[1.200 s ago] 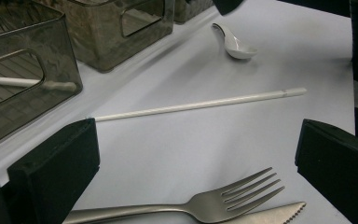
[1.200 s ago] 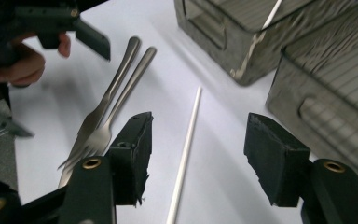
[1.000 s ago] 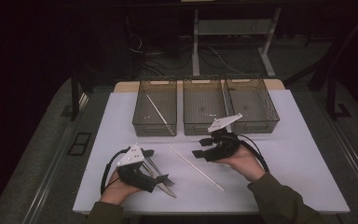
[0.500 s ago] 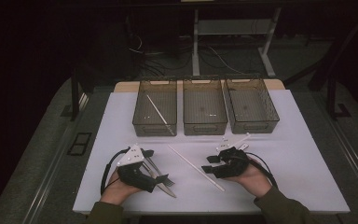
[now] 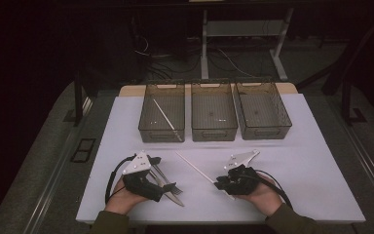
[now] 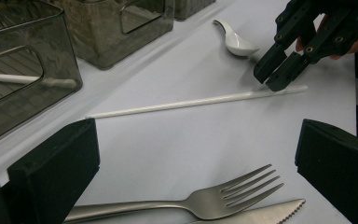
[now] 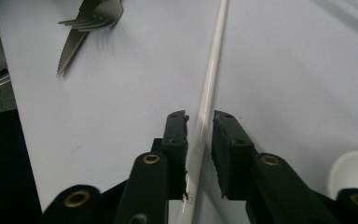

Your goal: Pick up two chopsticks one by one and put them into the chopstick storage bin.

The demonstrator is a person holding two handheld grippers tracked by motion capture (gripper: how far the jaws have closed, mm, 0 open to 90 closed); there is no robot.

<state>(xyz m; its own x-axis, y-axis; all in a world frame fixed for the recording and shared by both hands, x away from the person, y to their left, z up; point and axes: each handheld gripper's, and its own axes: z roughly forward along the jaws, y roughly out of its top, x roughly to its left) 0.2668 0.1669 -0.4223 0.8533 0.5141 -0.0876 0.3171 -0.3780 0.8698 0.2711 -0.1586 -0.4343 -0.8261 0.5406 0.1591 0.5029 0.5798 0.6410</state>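
Two tools work over the white desk [image 5: 321, 161] in the high view. The right tool [image 5: 220, 184] sits low at the near end of a long white chopstick [image 5: 195, 167], which lies slantwise at mid-desk, running from the near right toward the far left. Its hand is palm-down, knuckles toward the far edge, with the wrist almost resting on the desk. The left tool [image 5: 168, 187] rests at the near left beside a fork [image 5: 164, 179] and a knife [image 5: 175, 197]. Three smoky bins stand in a row at the far side; the left bin [image 5: 148, 127] already holds a white stick.

From the left gripper view, the left tool's two black pads stand wide apart with nothing between them, the fork [image 6: 233, 193] and knife [image 6: 270, 212] lying just in front. Farther off, the right tool [image 6: 279, 74] tips steeply down onto the right end of the chopstick [image 6: 191, 101], a white spoon [image 6: 235, 42] beyond it.

In the right gripper view, the right tool [image 7: 199, 122] straddles the chopstick [image 7: 212, 70]; its jaws have just been closing and stand narrow, a sliver of gap showing on each side, so I judge the grip not yet made. To do this well, I reckon the pads should stay square to the stick and low, closing fully before any lift, since a thin round rod can roll out or pivot when pinched so near its end.
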